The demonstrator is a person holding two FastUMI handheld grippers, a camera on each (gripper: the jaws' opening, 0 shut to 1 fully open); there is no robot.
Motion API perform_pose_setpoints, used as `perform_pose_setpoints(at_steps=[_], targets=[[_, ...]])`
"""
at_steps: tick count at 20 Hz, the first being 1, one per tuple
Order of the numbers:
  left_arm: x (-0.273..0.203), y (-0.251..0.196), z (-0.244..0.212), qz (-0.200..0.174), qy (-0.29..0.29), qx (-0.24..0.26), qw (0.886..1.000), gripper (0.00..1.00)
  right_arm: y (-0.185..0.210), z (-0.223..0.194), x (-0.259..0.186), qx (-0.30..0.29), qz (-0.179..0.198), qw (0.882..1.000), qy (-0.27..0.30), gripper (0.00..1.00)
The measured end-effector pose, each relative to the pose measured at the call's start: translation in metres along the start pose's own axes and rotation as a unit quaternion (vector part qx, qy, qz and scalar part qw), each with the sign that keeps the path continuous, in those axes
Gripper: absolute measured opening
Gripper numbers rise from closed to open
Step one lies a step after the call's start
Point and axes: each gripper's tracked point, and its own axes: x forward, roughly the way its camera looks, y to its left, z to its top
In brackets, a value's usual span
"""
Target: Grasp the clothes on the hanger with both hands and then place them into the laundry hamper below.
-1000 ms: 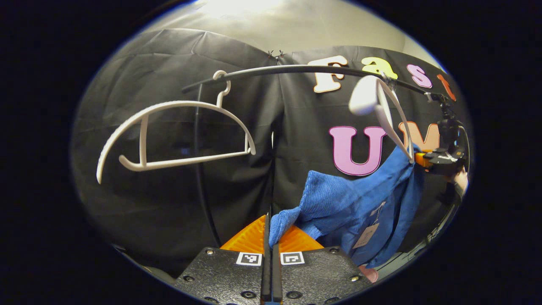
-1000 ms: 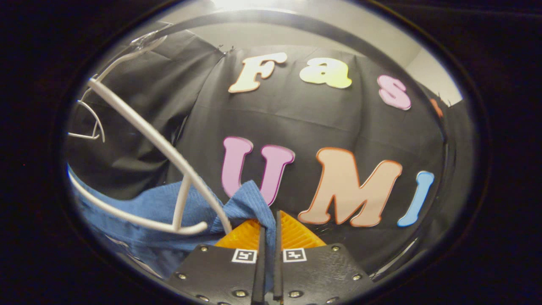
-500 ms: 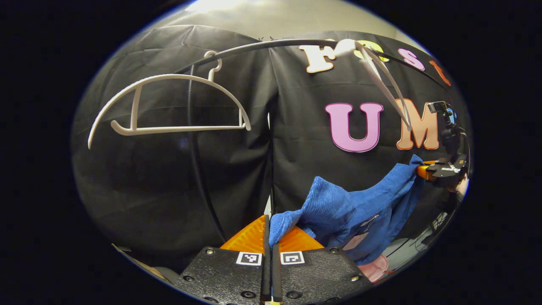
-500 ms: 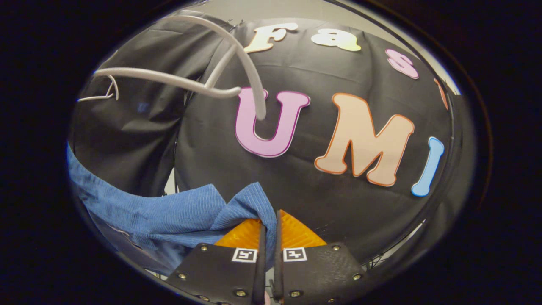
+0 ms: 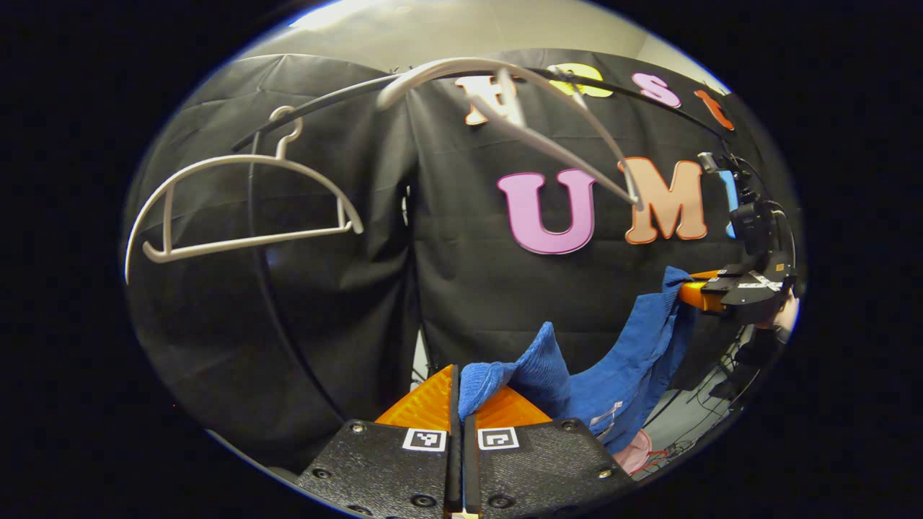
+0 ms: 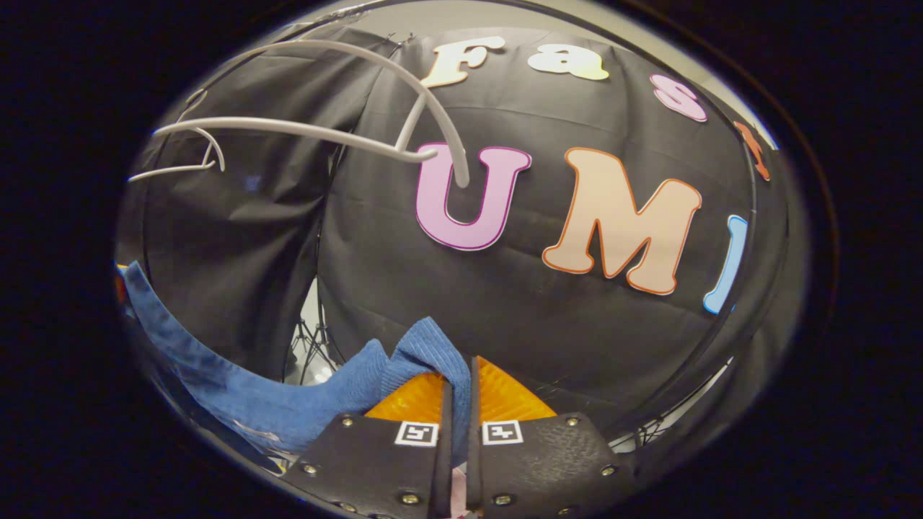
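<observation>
A blue knitted garment [image 5: 613, 367] hangs slack between both grippers, off its hanger. My left gripper [image 5: 458, 386] is shut on one corner of it at the bottom of the left gripper view. My right gripper [image 6: 458, 382] is shut on the other corner [image 6: 425, 353]; in the left gripper view that gripper [image 5: 696, 294] appears at the far right with a hand behind it. The bare white hanger [image 5: 519, 115] swings on the black rail [image 5: 324, 101] above; in the right gripper view this hanger [image 6: 375, 94] is at upper left. A pink edge [image 5: 638, 454] shows below the cloth; I cannot tell what it is.
A second empty white hanger [image 5: 238, 194] hangs on the rail at the left. The rack's dark curved post [image 5: 281, 303] runs down behind it. Tripod legs and cables [image 6: 310, 346] stand on the floor behind the wall cloth's gap.
Both grippers have come down and away from the rail with the garment, which now sags lower between them. The freed hanger has swung up and leftward; the left hanger has shifted left in view.
</observation>
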Motion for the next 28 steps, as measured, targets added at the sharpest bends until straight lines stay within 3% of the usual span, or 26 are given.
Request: perform_pose_setpoints(at_steps=[11,16,19,28], targets=[[0.002,-0.081,0.082,-0.124,-0.071,-0.036,0.989,0.02,-0.030,0.084,-0.075,0.060,-0.019,0.995,-0.079,0.08],[0.007,-0.109,0.093,-0.164,-0.074,-0.044,0.983,0.02,-0.048,0.112,-0.099,0.068,-0.038,0.991,-0.108,0.08],[0.009,-0.131,0.084,-0.189,-0.066,-0.029,0.979,0.02,-0.053,0.105,-0.104,0.063,-0.046,0.992,-0.104,0.08],[0.013,-0.184,0.012,-0.244,0.018,-0.025,0.969,0.02,-0.040,0.029,-0.103,0.077,-0.031,0.996,-0.027,0.08]])
